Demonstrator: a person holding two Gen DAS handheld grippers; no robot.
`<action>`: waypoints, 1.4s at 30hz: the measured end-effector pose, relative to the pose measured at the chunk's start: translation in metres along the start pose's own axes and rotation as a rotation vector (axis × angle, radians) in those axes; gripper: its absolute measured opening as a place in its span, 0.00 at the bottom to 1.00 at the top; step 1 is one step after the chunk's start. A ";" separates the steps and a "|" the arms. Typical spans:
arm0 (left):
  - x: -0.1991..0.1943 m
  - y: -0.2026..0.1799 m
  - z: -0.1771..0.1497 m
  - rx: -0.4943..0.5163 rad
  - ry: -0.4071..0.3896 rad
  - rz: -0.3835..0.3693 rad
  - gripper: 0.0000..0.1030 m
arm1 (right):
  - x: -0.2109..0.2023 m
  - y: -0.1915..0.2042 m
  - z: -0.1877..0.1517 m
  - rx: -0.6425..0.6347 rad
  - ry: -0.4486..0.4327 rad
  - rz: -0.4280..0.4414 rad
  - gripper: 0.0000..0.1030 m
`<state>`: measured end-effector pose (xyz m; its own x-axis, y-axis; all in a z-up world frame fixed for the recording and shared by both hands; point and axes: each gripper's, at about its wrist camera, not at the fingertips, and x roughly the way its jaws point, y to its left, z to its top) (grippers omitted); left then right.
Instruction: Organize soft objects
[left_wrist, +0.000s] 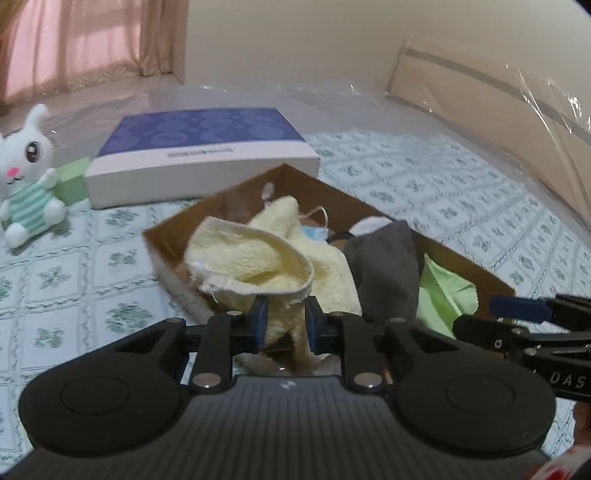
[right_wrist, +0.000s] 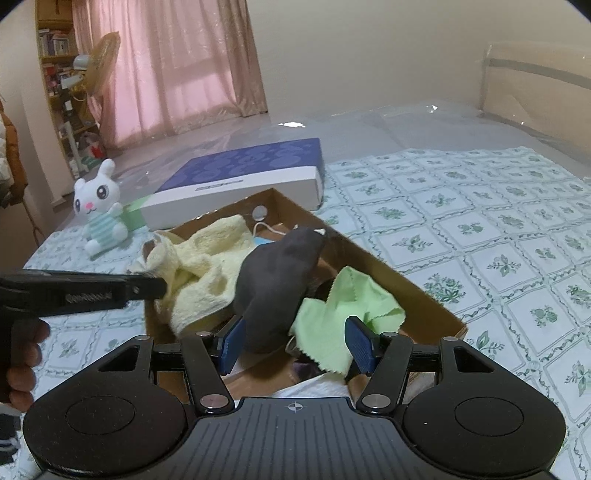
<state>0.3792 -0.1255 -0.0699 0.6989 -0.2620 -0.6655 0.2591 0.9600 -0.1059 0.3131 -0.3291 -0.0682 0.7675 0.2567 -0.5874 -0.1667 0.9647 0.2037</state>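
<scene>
Box (right_wrist: 424, 295) crowded: yellow towel (right_wrist: 207, 266), grey cloth (right_wrist: 277, 280), green cloth (right_wrist: 343, 317) fill it nearly wall to wall. Right of box, bed (right_wrist: 498, 229) bare, wide free lane. Behind box, blue-lidded carton (right_wrist: 240, 177) blocks far side. Bunny (right_wrist: 99, 210) stands far left, open bedspread between it and box. Left gripper (right_wrist: 147, 286) reaches in over the left wall.

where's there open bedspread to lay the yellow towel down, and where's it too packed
Free: the floral bedspread right of the cardboard box, out toward the plastic-wrapped headboard. Also the strip between the box's left wall and the plush bunny. Crowded: inside the box, filled with the yellow towel, grey cloth and green cloth; and behind it, the purple-lidded box.
</scene>
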 end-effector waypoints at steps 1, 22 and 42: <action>0.005 -0.002 -0.001 0.006 0.010 -0.004 0.16 | 0.001 -0.002 0.001 0.002 0.000 -0.008 0.59; -0.020 -0.014 -0.015 0.017 0.057 0.008 0.28 | -0.018 0.001 -0.007 0.057 0.034 0.003 0.59; -0.208 0.006 -0.086 -0.001 0.023 0.107 0.39 | -0.133 0.078 -0.058 0.042 0.061 0.088 0.65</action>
<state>0.1779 -0.0572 0.0046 0.7067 -0.1559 -0.6901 0.1834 0.9824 -0.0340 0.1622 -0.2846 -0.0203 0.7117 0.3449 -0.6120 -0.2052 0.9353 0.2883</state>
